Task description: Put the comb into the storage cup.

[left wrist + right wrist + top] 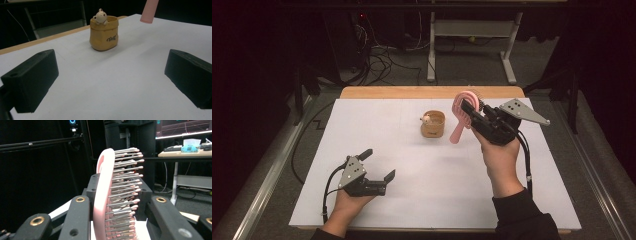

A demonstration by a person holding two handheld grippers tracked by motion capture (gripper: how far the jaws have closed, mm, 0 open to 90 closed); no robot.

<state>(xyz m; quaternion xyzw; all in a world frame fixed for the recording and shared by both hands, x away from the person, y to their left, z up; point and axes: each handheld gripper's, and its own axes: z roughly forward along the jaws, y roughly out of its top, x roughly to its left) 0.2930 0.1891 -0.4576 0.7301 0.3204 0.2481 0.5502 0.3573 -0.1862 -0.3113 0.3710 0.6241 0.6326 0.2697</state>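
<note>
a pink hairbrush is held up in the air over the far right part of the white table, clamped by the right gripper, whose black jaws are closed on the brush head. in the high view the handle hangs down and to the left, its end free above the table, just to the right of a small tan pouch-shaped cup and not touching it. the top of the brush head and its bristles are partly hidden behind the gripper body and hard to make out there. in the right gripper view the pink hairbrush stands edge-on between the jaws, bristles with small rounded tips pointing right; its lower part is cut off by the bottom edge and the handle is out of frame. in the left gripper view only the rounded end of the handle comes in from the top edge, the rest cut off. the cup stands upright there, with a little cream animal figure peeking over its rim; the dark lettering on its side is too small to read. the left gripper rests low at the near left of the table, well apart from the cup, jaws spread wide with nothing between them. the room beyond the table is dark, with a tangle of cables on the floor.
</note>
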